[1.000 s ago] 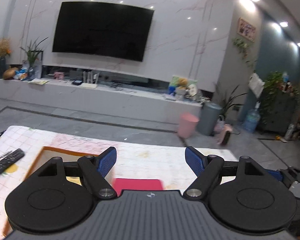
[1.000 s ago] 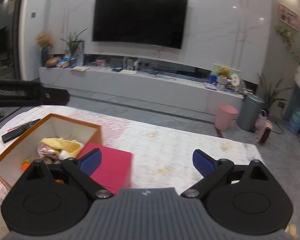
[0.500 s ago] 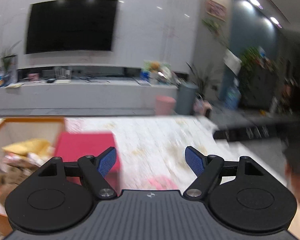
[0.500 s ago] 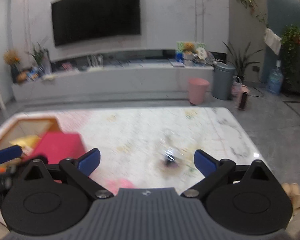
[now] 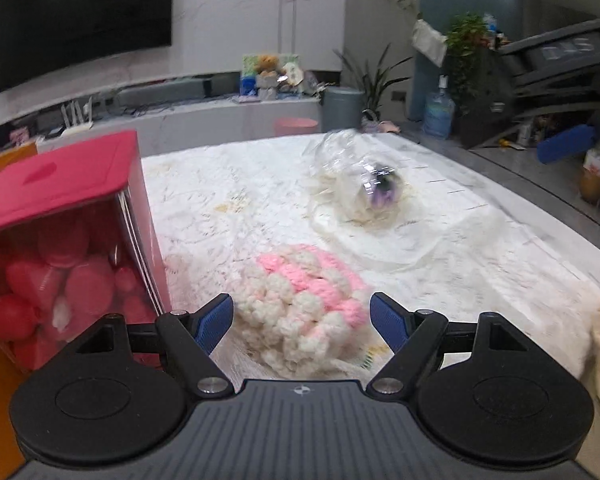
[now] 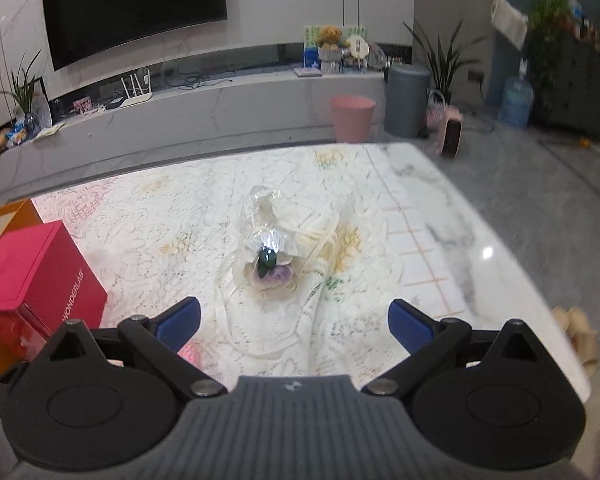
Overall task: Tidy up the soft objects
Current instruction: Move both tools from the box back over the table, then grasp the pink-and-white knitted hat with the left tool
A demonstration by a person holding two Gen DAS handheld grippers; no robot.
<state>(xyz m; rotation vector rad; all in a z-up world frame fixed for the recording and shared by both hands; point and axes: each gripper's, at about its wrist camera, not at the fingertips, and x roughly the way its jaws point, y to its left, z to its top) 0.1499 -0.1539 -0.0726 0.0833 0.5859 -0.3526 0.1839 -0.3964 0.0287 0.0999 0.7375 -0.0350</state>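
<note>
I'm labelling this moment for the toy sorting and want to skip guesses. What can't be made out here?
- Bagged toy: both views, crinkled clear plastic and glare hide its shape.
- Knitted pink-white piece: left view, motion-blurred; right view, only a sliver beside the finger.
- Orange box: contents hidden behind the red box, cut by the frame edge.

A home living room. A large dark TV [image 6: 134, 2] hangs on a white marble-look wall above a long low console [image 6: 188, 108] holding a router [image 6: 138, 88], a teddy bear [image 6: 330, 38] and small clutter. On the grey tiled floor stand a pink bin [image 6: 352, 118], a grey bin [image 6: 406, 100], a water jug [image 6: 516, 102] and leafy houseplants [image 6: 444, 60]. In front, a surface [image 6: 440, 216] under a patterned cloth.
</note>
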